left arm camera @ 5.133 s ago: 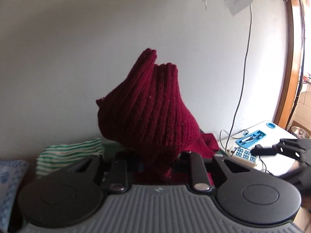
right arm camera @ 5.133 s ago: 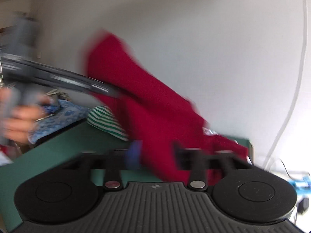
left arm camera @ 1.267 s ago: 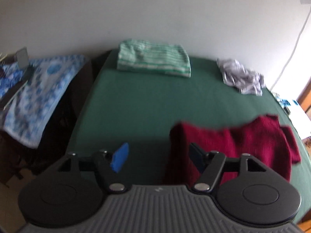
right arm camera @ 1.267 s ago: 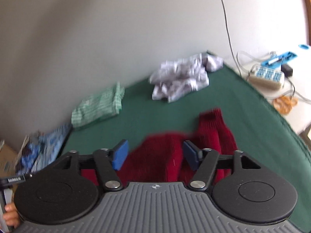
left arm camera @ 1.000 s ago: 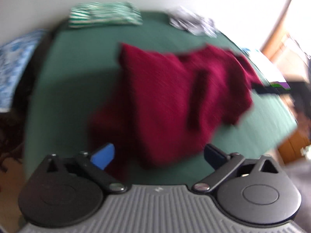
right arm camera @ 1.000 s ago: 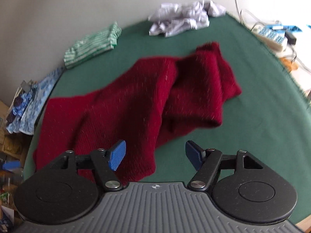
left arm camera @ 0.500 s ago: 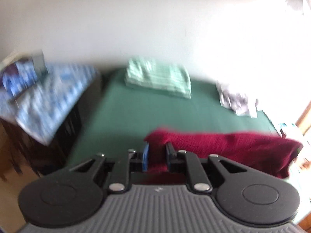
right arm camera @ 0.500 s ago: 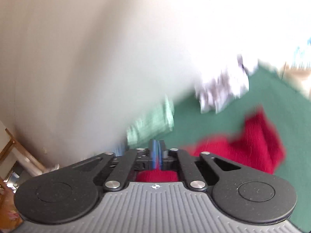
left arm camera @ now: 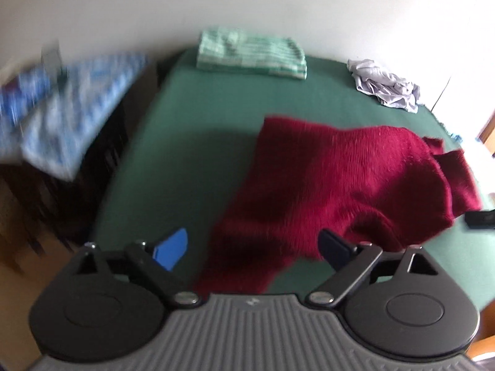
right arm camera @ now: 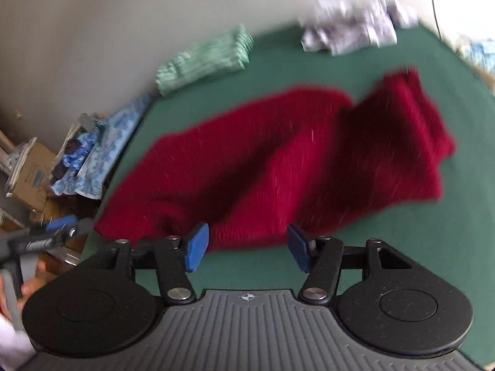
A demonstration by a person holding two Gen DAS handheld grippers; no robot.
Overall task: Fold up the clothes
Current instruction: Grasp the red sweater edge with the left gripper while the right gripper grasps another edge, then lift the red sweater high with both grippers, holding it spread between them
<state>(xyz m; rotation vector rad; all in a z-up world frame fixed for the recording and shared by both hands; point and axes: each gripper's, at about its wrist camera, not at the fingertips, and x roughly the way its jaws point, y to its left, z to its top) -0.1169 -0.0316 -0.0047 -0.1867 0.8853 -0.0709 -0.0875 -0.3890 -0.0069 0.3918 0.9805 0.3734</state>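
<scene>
sweater (left arm camera: 334, 182): dark red ribbed knit
state: rumpled, partly doubled over itself
place: lay loose on the green surface (left arm camera: 201, 117)

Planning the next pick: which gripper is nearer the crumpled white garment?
Right, I judge: the right gripper sits at that end; the left gripper is farther from the white garment.

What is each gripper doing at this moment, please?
Left gripper: jaws opening, nothing gripped; red sweater lies below.
Right gripper: jaws opening, empty, just short of the sweater.
</scene>
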